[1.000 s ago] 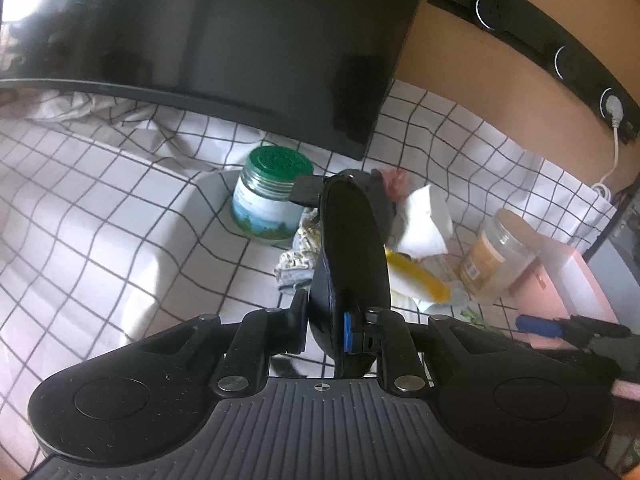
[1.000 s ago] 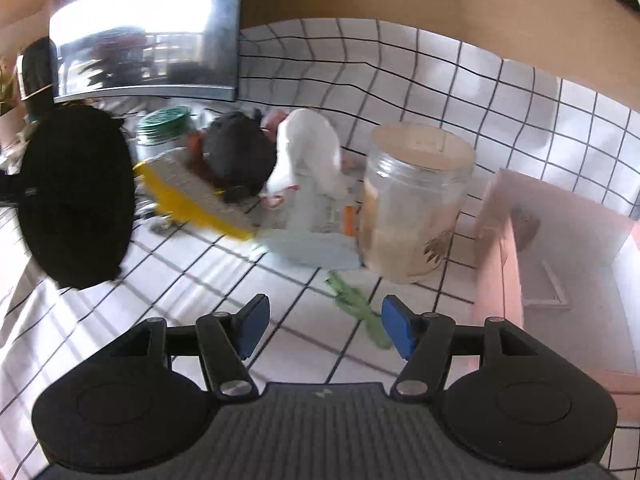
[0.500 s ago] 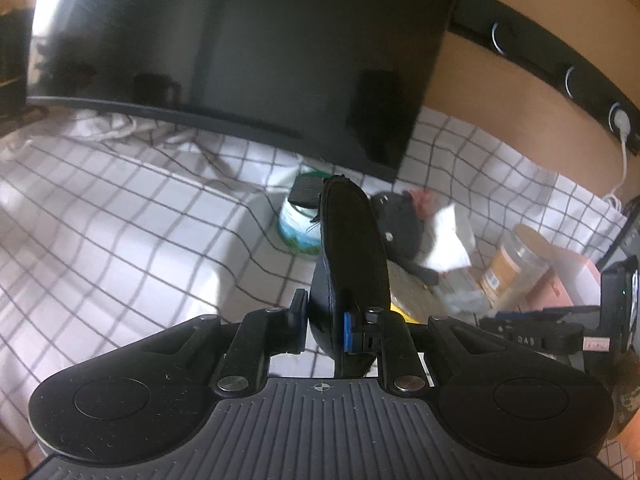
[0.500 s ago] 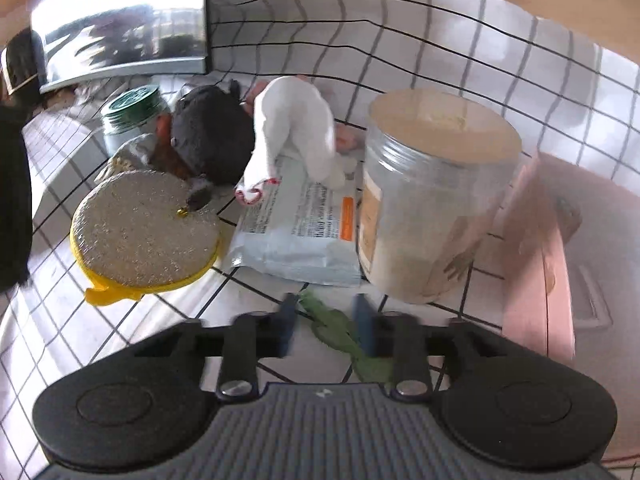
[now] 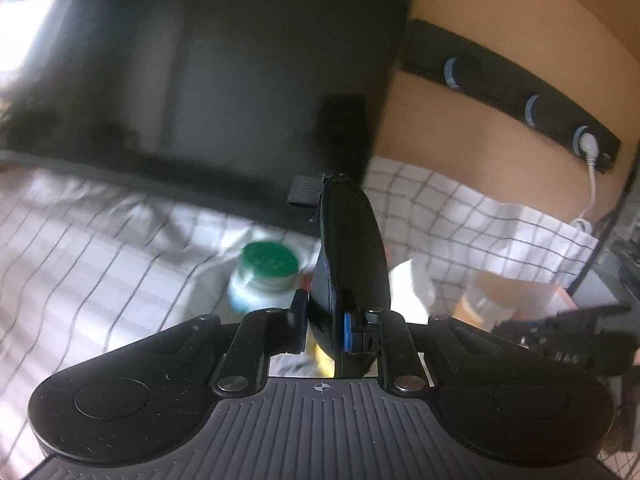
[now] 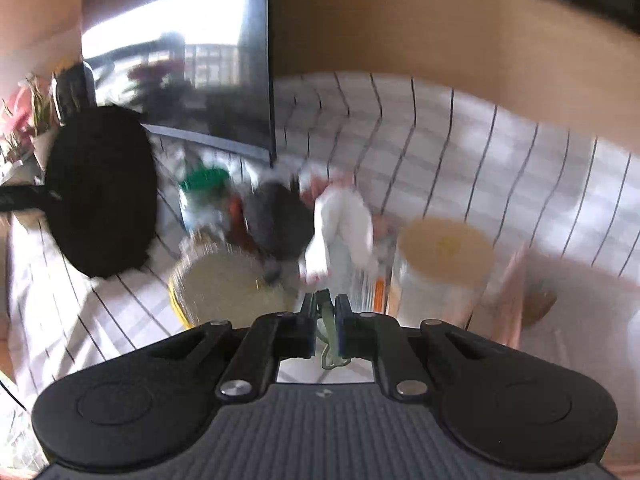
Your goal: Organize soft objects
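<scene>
White cloth with a dark grid [image 6: 460, 152] covered the worktop below a black monitor [image 5: 208, 80]. Both tongs were raised above it. Left tongs [image 5: 326, 320] gripped a flat, black, oval soft pad [image 5: 352, 256], held on edge above a green-lidded jar [image 5: 266, 276]. Right tongs [image 6: 326, 320] were closed on a thin, limp green strip [image 6: 329, 320], pinched between the pads. Beneath lay a round yellow-rimmed scrub sponge [image 6: 224, 280], a dark grey plush [image 6: 280, 220], a white cloth piece [image 6: 344, 224] and a clear plastic jar [image 6: 440, 264], beside a pink box [image 6: 516, 292].
</scene>
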Tool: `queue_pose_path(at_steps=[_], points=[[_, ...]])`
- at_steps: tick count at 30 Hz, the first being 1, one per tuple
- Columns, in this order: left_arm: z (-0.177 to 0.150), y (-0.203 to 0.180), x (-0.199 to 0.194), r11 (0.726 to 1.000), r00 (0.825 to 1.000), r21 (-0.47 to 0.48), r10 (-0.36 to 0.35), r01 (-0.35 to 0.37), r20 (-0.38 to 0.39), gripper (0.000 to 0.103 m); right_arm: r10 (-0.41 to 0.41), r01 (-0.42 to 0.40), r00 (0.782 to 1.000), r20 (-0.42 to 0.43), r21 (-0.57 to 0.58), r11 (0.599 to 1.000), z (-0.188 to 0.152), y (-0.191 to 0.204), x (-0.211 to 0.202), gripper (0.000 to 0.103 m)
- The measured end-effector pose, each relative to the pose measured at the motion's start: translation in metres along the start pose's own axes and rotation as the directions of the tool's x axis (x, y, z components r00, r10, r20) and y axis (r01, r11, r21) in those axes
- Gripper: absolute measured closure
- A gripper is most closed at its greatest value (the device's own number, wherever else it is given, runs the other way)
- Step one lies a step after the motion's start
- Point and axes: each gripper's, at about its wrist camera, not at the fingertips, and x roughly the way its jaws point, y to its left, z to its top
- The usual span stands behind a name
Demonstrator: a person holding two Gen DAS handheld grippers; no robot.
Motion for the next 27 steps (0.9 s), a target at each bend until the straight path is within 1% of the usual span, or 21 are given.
queue_pose_path(at_steps=[3,6,9,12,15,18,20,23,25,27], points=[[0.025,-0.018,0.014,0.998,0.999,0.057,-0.022,0.02,0.04,0.084,0.002,-0.002,0.998,0.061,0.0,1.0,0.032,-0.005,-0.017,0.094],[0.055,-0.036,0.033,0.993,0.997,0.118,-0.016,0.007,0.075,0.084,-0.006,0.004,0.991,0.134,0.014,1.0,0.065,-0.019,-0.036,0.094],[0.081,-0.057,0.049,0.986,0.995,0.166,-0.022,0.006,0.098,0.084,-0.024,0.019,0.981,0.193,0.032,0.999,0.086,-0.035,-0.054,0.094],[0.098,-0.083,0.061,0.974,0.991,0.226,-0.053,0.024,0.121,0.084,-0.06,0.05,0.969,0.241,0.044,0.998,0.096,-0.057,-0.075,0.094],[0.107,-0.119,0.077,0.955,0.986,0.29,-0.104,0.063,0.127,0.084,-0.132,0.124,0.95,0.282,0.047,0.991,0.094,-0.08,-0.095,0.094],[0.108,-0.156,0.097,0.938,0.982,0.321,-0.165,0.127,0.092,0.084,-0.211,0.198,0.936,0.283,0.074,0.977,0.083,-0.103,-0.106,0.094],[0.106,-0.184,0.113,0.92,0.974,0.345,-0.217,0.184,0.06,0.084,-0.253,0.229,0.932,0.259,0.12,0.966,0.07,-0.122,-0.112,0.094],[0.101,-0.229,0.133,0.886,0.958,0.386,-0.287,0.258,0.018,0.084,-0.317,0.282,0.923,0.22,0.176,0.943,0.049,-0.145,-0.119,0.094],[0.098,-0.257,0.147,0.869,0.946,0.391,-0.325,0.305,-0.015,0.084,-0.348,0.31,0.919,0.188,0.202,0.929,0.035,-0.159,-0.118,0.094],[0.095,-0.279,0.16,0.857,0.934,0.384,-0.353,0.343,-0.048,0.084,-0.376,0.34,0.913,0.161,0.209,0.917,0.021,-0.168,-0.117,0.094]])
